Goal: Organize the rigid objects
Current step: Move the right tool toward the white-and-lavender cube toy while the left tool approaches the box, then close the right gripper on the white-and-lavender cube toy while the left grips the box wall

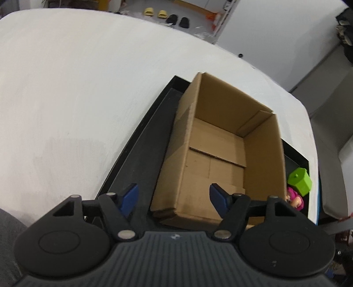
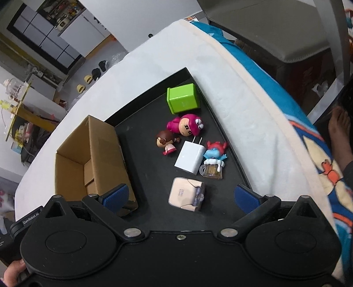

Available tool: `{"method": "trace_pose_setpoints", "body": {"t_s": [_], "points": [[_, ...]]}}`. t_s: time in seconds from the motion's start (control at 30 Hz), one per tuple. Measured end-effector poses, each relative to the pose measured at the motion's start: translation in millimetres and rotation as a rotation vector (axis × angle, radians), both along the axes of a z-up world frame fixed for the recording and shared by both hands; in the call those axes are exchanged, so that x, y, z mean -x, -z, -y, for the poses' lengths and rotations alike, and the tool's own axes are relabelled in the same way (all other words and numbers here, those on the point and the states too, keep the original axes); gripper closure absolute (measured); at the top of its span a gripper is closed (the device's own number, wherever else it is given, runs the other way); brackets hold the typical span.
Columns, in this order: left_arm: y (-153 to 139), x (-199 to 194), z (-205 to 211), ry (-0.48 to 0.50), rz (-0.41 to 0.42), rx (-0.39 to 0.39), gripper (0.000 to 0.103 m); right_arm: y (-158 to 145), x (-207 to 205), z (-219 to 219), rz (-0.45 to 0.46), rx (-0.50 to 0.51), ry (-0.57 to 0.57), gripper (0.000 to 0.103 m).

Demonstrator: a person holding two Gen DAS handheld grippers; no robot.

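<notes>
An open, empty cardboard box [image 1: 220,141] [image 2: 88,154] stands on a black tray [image 1: 141,159] [image 2: 154,106]. My left gripper [image 1: 174,198] is open and straddles the box's near left wall, one fingertip outside and one inside, neither touching it. On the tray lie a green cube [image 2: 183,100] [image 1: 300,181], a pink-haired doll [image 2: 187,127] [image 1: 295,197], a small brown-haired doll [image 2: 165,142], a white charger plug [image 2: 189,157], a blue troll figure [image 2: 214,154] on a beer mug and a beige toy bed [image 2: 186,194]. My right gripper [image 2: 182,196] hangs open above the bed.
The tray sits on a white-covered table [image 1: 77,99]. A blue patterned blanket [image 2: 308,136] runs along the table's right edge, with a person's bare foot [image 2: 339,132] beyond it. Slippers [image 1: 163,14] lie on the floor past the far edge.
</notes>
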State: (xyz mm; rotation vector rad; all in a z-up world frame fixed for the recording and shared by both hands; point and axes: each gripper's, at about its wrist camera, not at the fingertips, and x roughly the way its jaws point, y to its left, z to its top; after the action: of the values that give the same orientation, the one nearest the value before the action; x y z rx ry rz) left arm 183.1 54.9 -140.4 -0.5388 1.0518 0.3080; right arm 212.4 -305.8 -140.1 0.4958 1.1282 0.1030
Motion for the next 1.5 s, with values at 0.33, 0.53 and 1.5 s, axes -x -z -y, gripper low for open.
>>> {"method": "trace_pose_setpoints", "body": {"t_s": [0.33, 0.53, 1.5], "points": [[21.7, -14.0, 3.3, 0.0, -0.039, 0.01, 0.066, 19.0, -6.0, 0.2, -0.039, 0.009, 0.052, 0.009], [25.8, -7.0, 1.1, 0.012, -0.024, -0.009, 0.082, 39.7, -13.2, -3.1, -0.106, 0.018, 0.079, 0.017], [25.3, 16.2, -4.3, 0.143, 0.005, -0.097, 0.087, 60.0, -15.1, -64.3, -0.09, 0.236, -0.027, 0.06]]}}
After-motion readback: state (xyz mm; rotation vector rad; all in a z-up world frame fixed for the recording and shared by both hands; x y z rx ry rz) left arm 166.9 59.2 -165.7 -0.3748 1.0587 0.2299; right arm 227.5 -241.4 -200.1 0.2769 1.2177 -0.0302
